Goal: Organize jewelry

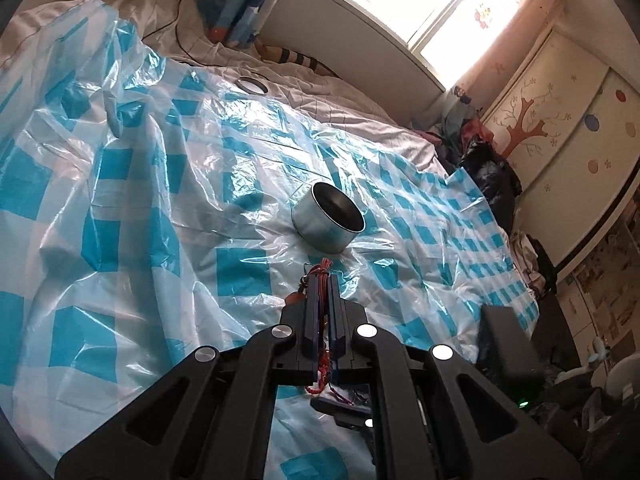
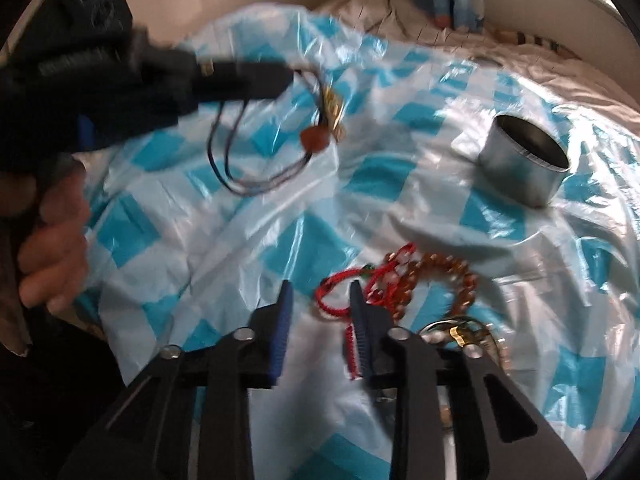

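Observation:
My left gripper (image 1: 322, 278) is shut on a cord necklace (image 1: 320, 268) of red and dark strands, held above the checked sheet just short of an open round metal tin (image 1: 328, 216). The right wrist view shows the same left gripper (image 2: 280, 78) at upper left, with the necklace (image 2: 256, 160) hanging from it in loops that carry a brown pendant (image 2: 316, 138). My right gripper (image 2: 320, 300) stands open low over a red cord bracelet (image 2: 332, 296). Part of that cord lies along its right finger (image 2: 358, 312). An amber bead bracelet (image 2: 444, 280) lies just right of it.
A blue-and-white checked plastic sheet (image 1: 160, 200) covers the bed. The tin's lid (image 1: 252, 85) lies far back on it. More metal jewelry (image 2: 460, 332) sits beside my right gripper. A person's hand (image 2: 56, 240) grips the left handle. Clothes and a cupboard (image 1: 560, 120) stand at right.

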A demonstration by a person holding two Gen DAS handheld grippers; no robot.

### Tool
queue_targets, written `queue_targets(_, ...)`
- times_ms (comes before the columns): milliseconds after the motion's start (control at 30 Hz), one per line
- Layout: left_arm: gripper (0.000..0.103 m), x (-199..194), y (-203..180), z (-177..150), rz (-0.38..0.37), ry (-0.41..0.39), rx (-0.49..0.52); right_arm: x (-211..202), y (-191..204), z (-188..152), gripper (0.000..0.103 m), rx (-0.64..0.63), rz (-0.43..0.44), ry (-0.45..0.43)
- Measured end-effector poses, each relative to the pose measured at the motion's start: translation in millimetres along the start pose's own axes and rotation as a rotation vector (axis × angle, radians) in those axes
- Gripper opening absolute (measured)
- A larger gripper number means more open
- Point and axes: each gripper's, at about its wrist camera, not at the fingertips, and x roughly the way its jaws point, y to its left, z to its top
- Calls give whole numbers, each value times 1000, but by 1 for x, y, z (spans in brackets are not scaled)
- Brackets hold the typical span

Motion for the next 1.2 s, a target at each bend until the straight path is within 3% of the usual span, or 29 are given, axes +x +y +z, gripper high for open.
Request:
queue_targets(133, 3, -4, 3, 1, -6, -11, -11, 3, 0, -6, 25, -6, -27, 61)
queue_targets(400, 3, -2, 3, 1, -8, -6, -11, 2, -9, -9, 25, -13, -42, 75)
queue_targets(500, 3, -1, 2, 2, -6, -6, -13, -6, -13, -6, 25, 13, 17, 38)
queue_targets(800, 3, 1, 1, 2, -6, -6, -13, 4, -8, -11, 25, -65, -101, 97)
queue_targets(867, 3, 1, 2, 3, -6, -6, -14, 6, -9, -11, 23, -60, -89, 108)
queue_targets(900, 3, 1, 1, 2, -5, -6, -13, 7, -10, -12, 13, -57, -79, 110)
queue_targets(967, 3, 1, 2, 3, -5, -6, -15, 5, -13, -10, 3, -43, -68, 105)
queue_targets(1067, 3, 1, 1, 3, -6, -8, -13, 0, -26, -7, 3, 44, 18, 87)
queue_targets(1200, 3, 4, 0, 4, -5, -7, -10, -18, -56, -2, 3, 231, 194, 0)
